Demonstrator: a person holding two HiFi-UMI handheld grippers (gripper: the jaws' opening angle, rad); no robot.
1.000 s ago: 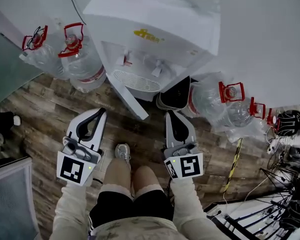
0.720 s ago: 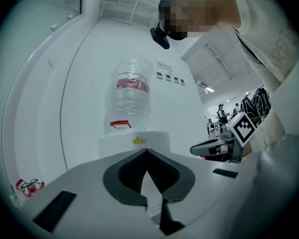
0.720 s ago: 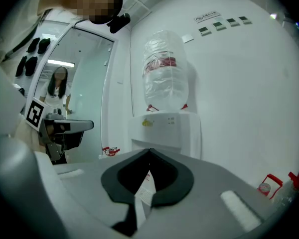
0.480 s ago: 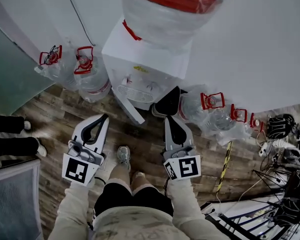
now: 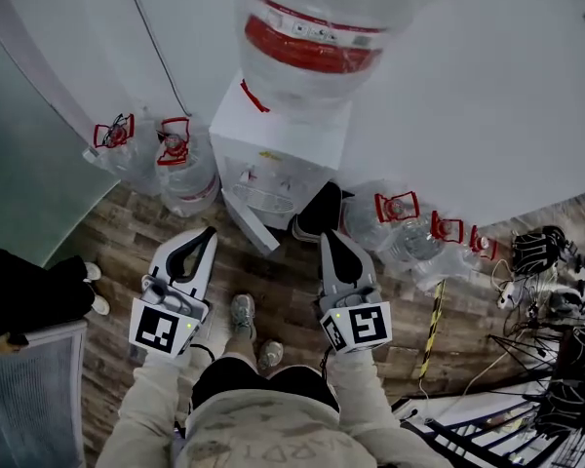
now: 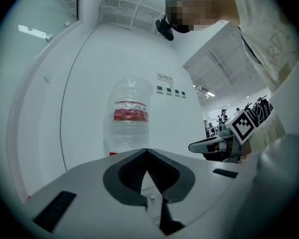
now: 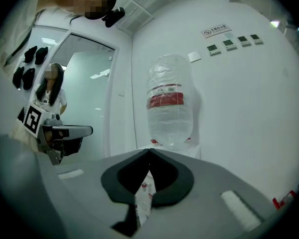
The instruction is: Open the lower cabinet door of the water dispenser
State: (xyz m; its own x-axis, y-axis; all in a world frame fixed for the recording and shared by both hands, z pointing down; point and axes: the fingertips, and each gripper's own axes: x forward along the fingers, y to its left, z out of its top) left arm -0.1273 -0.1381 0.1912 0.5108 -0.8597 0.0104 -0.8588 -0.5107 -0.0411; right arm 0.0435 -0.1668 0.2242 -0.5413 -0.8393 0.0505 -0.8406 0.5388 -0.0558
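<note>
Left tongs: my left tongs (image 5: 209,233) are closed tip to tip, with nothing between them, and point level over the floor (image 5: 285,279).
Right tongs: my right tongs (image 5: 330,234) are also closed and empty, side by side with the left pair.
Water dispenser: the white water dispenser (image 5: 278,149) stands against the wall, straight ahead of both tongs.
Lower cabinet door: the lower cabinet door (image 5: 248,222) stands swung out toward me at the foot of the dispenser. The dark cabinet opening (image 5: 322,211) is bare beside it.
Open room: a strip of wooden floor lies free between my shoes (image 5: 242,312) and the door edge.
Bottles, counted: one large bottle (image 5: 312,37) sits on top. Two spare bottles (image 5: 180,169) are on the floor at the left and three more (image 5: 409,227) at the right.
In the way: the spares crowd both flanks of the dispenser.
Around: another person (image 5: 29,295) stands at the left. A tangle of cables (image 5: 556,261) and a yellow-black striped bar (image 5: 434,325) lie at the right.
</note>
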